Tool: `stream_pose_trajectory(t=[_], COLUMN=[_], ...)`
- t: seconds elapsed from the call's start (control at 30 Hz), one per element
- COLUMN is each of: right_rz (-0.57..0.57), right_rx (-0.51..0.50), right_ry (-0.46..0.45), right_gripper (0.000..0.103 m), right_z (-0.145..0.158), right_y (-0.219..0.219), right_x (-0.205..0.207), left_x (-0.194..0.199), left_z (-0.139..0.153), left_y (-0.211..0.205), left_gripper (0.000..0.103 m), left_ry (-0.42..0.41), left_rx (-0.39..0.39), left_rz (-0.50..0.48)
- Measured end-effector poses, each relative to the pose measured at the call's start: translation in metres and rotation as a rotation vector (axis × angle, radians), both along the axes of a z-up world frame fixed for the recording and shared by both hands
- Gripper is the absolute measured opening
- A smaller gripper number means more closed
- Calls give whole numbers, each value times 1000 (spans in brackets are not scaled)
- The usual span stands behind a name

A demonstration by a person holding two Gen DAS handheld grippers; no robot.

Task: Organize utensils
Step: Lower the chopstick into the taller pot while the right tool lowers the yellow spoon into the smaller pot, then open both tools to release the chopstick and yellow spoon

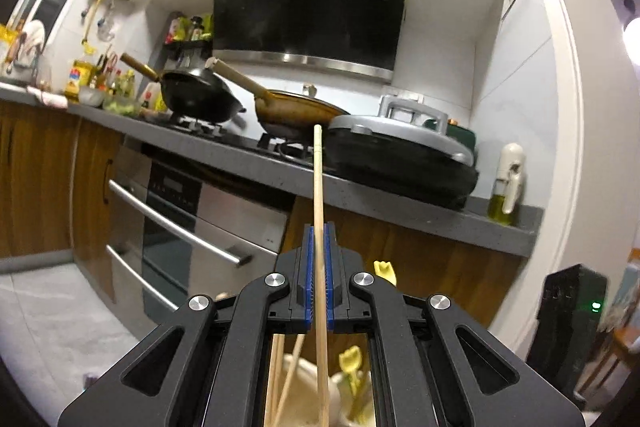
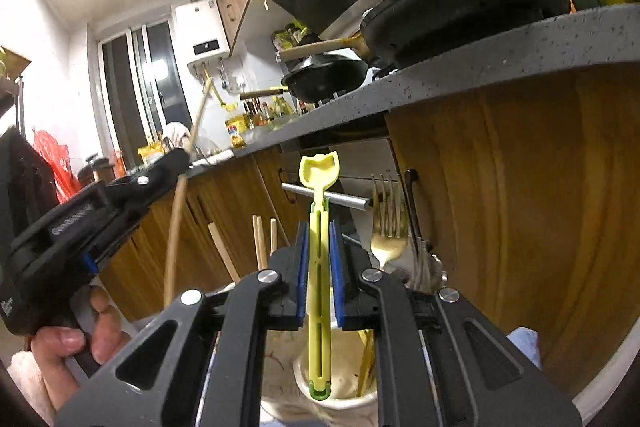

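A grey speckled tabletop [image 1: 280, 169] runs along the wall above wooden cabinet fronts. On its hob stand a black wok [image 1: 200, 95] and a brown pan [image 1: 296, 111]. Just beside the pan sits a round black griddle [image 1: 400, 155] with a silver lid. An oil bottle [image 1: 505, 187] stands near the far end, with bottles and jars [image 1: 96, 79] crowded at the other.

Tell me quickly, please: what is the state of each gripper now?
Left gripper: closed, holding one wooden chopstick.
Right gripper: closed, holding the yellow-green plastic utensil by its handle.
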State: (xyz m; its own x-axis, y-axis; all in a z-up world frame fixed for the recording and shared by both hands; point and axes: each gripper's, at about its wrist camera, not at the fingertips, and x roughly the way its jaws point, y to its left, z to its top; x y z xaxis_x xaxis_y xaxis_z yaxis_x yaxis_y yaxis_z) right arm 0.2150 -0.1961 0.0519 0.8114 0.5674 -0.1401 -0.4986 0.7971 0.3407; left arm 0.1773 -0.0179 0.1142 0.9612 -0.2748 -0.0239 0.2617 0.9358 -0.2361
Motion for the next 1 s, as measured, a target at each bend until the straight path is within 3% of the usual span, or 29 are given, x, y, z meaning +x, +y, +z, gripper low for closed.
stream_pose_trajectory(t=[0.2,0.37,0.73,1.0], right_rz=[-33,-23,1,13], right_rx=[-51,-76,-79,-78], right_ry=[-61,-52,21,71], right_gripper=[10,10,10,10], right_z=[-11,-24,-41,-53], right_y=[16,20,-3,-12], right_x=[1,3,-14,-25], left_x=[11,10,-23,-42], left_z=[-18,-37,-61,-74], left_y=[-15,-10,15,21], left_gripper=[5,5,5,5], left_ry=[-12,22,148,185], left_rx=[115,153,143,137], left_rz=[86,74,26,3])
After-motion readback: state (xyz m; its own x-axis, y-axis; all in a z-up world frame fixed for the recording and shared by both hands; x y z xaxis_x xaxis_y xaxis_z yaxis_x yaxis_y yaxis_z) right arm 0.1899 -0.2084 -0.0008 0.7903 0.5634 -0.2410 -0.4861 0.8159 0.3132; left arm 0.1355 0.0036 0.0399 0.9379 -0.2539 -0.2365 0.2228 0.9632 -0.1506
